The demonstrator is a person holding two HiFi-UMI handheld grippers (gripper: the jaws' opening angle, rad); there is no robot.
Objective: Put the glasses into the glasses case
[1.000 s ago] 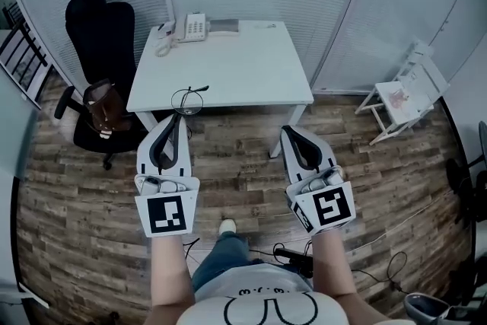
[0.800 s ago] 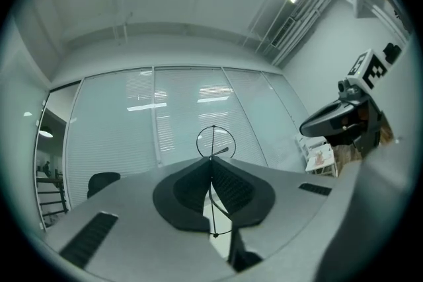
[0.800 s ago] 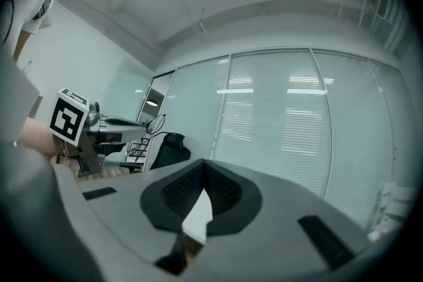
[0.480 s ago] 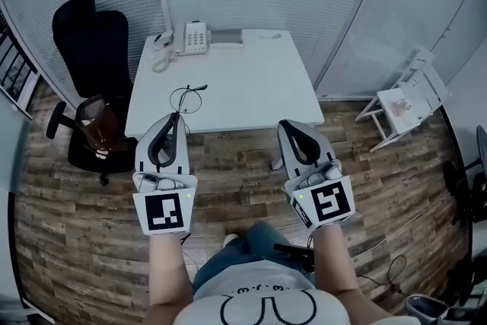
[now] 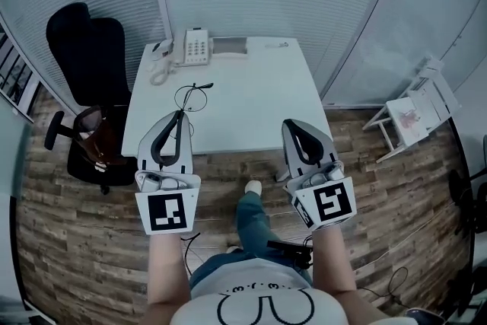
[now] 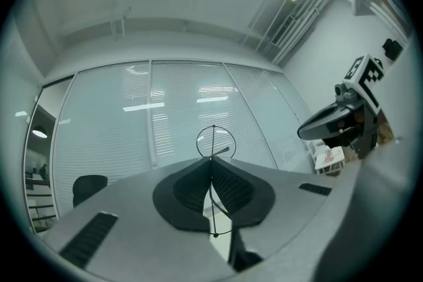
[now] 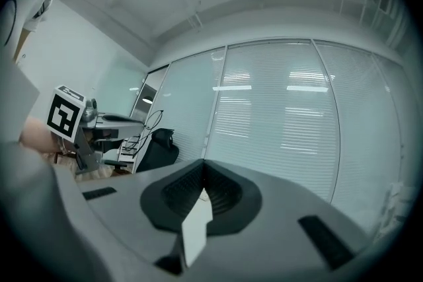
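Thin wire-framed glasses (image 5: 190, 97) stick out past the tips of my left gripper (image 5: 181, 115), which is shut on them above the near edge of the white table (image 5: 259, 103). In the left gripper view one round lens (image 6: 215, 142) stands above the closed jaws of the left gripper (image 6: 211, 159). My right gripper (image 5: 294, 124) is shut with nothing in it, level with the left one, at the table's near right edge. The right gripper view shows its jaws of the right gripper (image 7: 201, 166) closed. A grey oblong object (image 5: 229, 46), possibly the case, lies at the table's far edge.
A white desk phone (image 5: 194, 48) with its coiled cord sits at the table's far left. A black office chair (image 5: 84, 49) with a brown bag (image 5: 95, 147) stands left of the table. A small white chair (image 5: 415, 106) is at the right. Blinds close off the back.
Both grippers have moved forward together with the person's step, so the table now lies closer under them. The left gripper still grips the glasses and the right stays shut.
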